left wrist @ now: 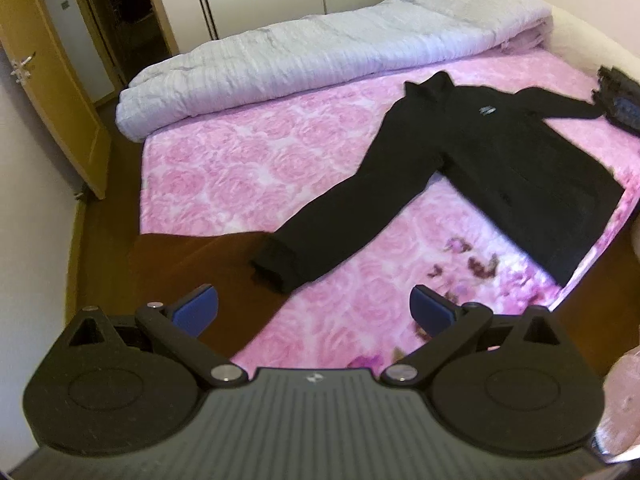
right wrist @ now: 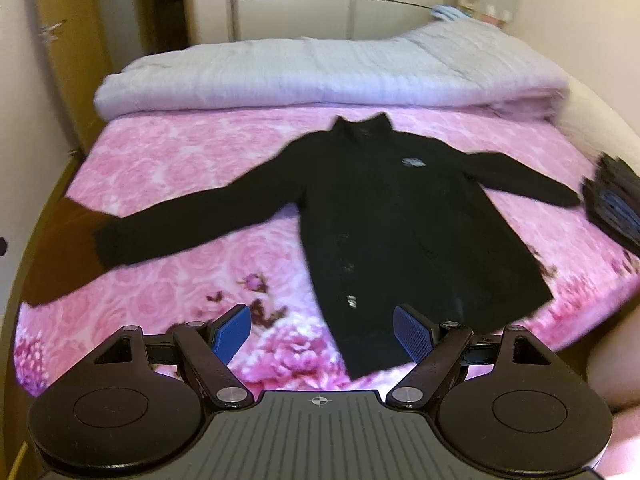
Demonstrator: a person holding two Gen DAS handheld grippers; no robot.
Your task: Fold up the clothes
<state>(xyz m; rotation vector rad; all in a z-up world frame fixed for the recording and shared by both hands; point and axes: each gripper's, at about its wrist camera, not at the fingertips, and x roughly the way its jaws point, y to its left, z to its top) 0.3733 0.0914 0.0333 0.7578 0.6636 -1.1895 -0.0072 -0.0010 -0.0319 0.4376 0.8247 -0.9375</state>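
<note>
A black long-sleeved jacket [right wrist: 400, 216] lies spread flat on the pink rose-print bed sheet [right wrist: 180, 160], collar toward the far side, both sleeves stretched out. Its left sleeve cuff [left wrist: 276, 264] reaches the bed's near edge. My left gripper [left wrist: 314, 312] hovers open above the bed edge, just short of that cuff, nothing between its blue pads. My right gripper [right wrist: 322, 334] is open over the jacket's bottom hem [right wrist: 372, 356], blue pads apart and empty.
A rolled grey quilt [right wrist: 320, 76] lies along the far side of the bed. A dark folded garment with blue marks [right wrist: 612, 204] sits at the right edge. Brown wooden floor [left wrist: 112, 216] and a wooden door [left wrist: 44, 80] are on the left; wardrobes stand behind.
</note>
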